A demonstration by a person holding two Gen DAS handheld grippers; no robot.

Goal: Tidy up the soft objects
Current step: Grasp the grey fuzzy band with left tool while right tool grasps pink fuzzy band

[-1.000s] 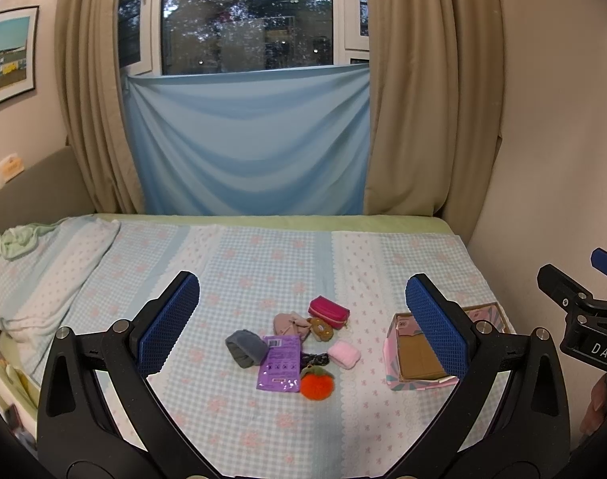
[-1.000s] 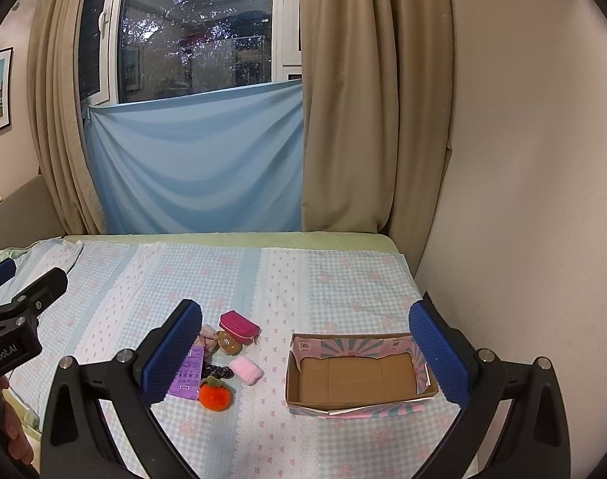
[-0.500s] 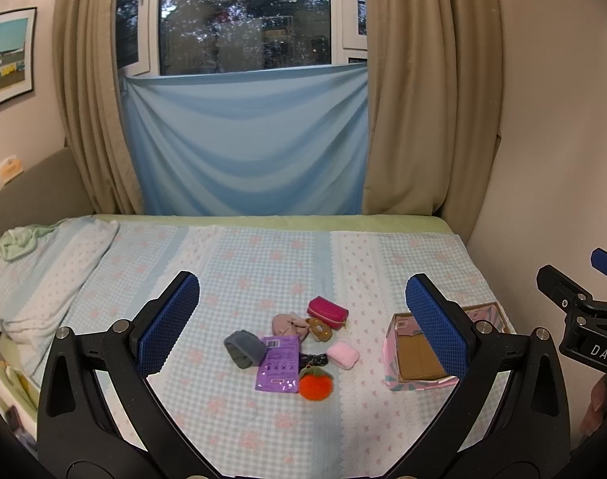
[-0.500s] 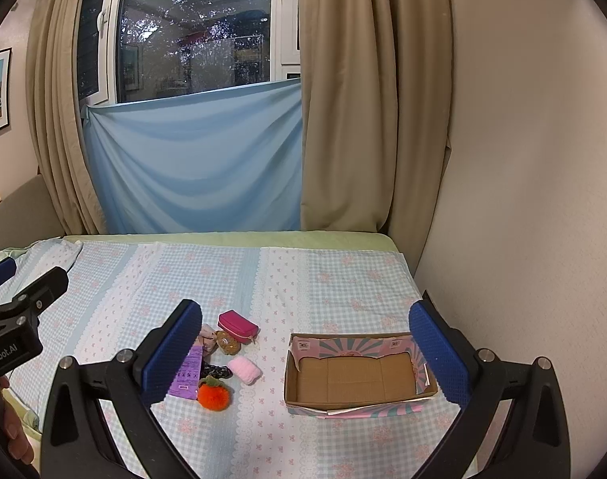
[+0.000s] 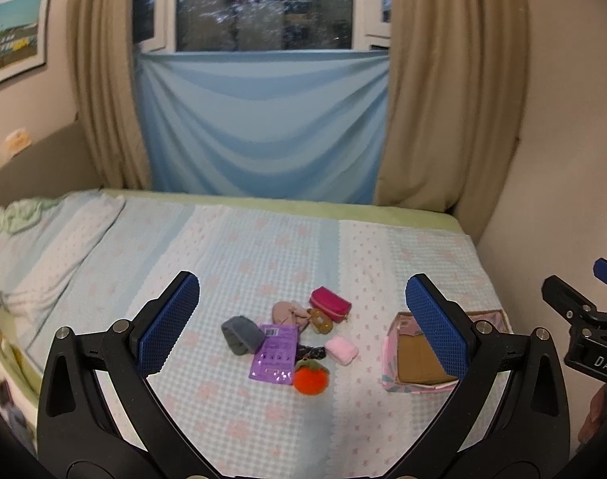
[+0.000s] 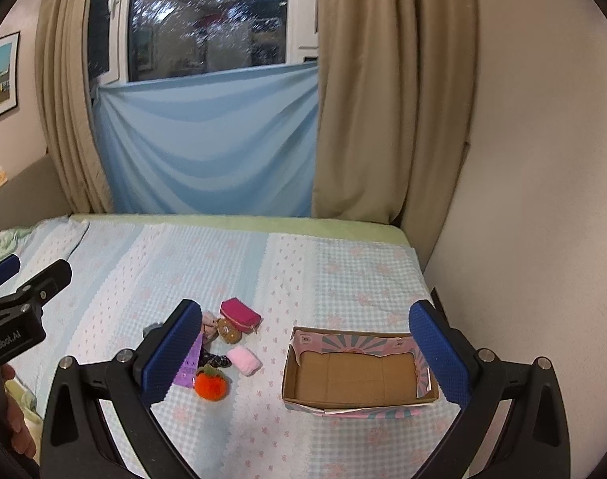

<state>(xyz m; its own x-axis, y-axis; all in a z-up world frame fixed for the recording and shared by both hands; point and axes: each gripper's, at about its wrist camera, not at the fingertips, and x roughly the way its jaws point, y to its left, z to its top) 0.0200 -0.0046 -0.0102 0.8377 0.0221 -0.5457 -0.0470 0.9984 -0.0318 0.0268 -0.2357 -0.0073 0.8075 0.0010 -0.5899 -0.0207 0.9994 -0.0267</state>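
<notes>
My left gripper (image 5: 299, 319) is wide open and holds nothing. My right gripper (image 6: 307, 353) is wide open too, and it is empty. Both hang in the air above the bed (image 5: 263, 247), well away from the toys.

The soft things lie in a little heap on the checked blanket. There is an orange fuzzy ball (image 5: 310, 377), a pink soft block (image 5: 341, 350), a dark pink zip pouch (image 5: 330, 309), a grey fuzzy band (image 5: 241, 334), a beige plush (image 5: 287, 313), a small brown plush (image 5: 320, 321) and a flat purple packet (image 5: 274, 355). Some of them touch each other.

The cardboard box (image 6: 359, 375) sits on the blanket, near the heap, on my right side. It is empty, so I think the job has not started. I guess every soft thing must go in the box.

A dark thing (image 5: 309, 352) peeks out from under the packet. I cannot tell what it is. My right blue pad (image 6: 171, 353) hides part of the heap.
</notes>
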